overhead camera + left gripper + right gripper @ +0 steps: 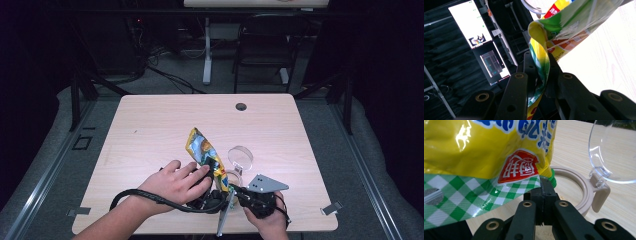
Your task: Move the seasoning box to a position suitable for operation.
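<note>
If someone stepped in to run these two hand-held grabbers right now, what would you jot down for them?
Left gripper: shut on the snack bag, pinching a folded edge.
Right gripper: shut on the bag's green-checked corner.
The bag hangs between them, tilted, over the near middle of the table, just above the round container, whose clear hinged lid stands open.
Done: bag gripped on both sides, lid open.
Left, probably: open the bag or tip it into the container; nothing visibly poured yet.
</note>
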`<state>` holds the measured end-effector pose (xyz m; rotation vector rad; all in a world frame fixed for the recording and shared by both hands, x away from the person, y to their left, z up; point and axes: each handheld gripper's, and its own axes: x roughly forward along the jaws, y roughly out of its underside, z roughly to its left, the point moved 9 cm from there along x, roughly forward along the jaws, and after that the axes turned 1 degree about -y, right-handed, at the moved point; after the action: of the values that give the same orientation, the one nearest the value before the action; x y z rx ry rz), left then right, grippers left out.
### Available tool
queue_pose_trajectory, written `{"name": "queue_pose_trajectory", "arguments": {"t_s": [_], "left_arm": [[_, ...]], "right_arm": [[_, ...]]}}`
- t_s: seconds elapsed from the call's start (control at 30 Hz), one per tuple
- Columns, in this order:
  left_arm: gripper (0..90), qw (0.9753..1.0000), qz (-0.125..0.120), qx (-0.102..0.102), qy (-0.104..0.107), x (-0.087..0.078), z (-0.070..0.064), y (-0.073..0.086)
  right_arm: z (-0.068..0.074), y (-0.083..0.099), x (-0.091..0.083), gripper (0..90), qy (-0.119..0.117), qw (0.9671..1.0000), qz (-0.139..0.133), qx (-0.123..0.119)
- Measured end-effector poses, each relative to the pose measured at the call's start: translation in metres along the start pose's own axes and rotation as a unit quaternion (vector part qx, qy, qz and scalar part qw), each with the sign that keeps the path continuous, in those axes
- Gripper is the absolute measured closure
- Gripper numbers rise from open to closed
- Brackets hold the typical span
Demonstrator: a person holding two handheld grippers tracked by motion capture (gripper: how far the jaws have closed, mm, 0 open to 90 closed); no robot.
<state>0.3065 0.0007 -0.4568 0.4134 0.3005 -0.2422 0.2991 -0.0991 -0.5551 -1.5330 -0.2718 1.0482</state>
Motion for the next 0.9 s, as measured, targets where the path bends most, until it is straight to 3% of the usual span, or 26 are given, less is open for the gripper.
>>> {"name": "queue_pose_trajectory", "arguments": {"t_s": [0.33,0.77,0.8,0.9], "left_arm": [[83.3,1.0000,-0.003,0.001,-0.007,0.0011,0.0033,-0.0033],[83.4,1.0000,-0.002,-0.005,0.003,0.0011,0.0005,-0.0015],[83.4,1.0000,-0.003,-0.002,-0.005,0.0013,0.0016,-0.0019],[83.4,1.0000,-0.002,-0.005,0.004,0.0012,0.0004,-0.0018]], "right_arm": [[-0.0009,0.0002,0.0001,90.0,0.000,1.0000,0.000,0.004],[-0.0007,-0.0002,0.0005,90.0,0.003,1.0000,0.003,0.000],[-0.0009,-0.0001,0.0006,90.0,0.003,1.0000,0.003,0.000],[-0.0012,0.0000,0.0008,90.0,0.002,1.0000,0.002,0.002]]}}
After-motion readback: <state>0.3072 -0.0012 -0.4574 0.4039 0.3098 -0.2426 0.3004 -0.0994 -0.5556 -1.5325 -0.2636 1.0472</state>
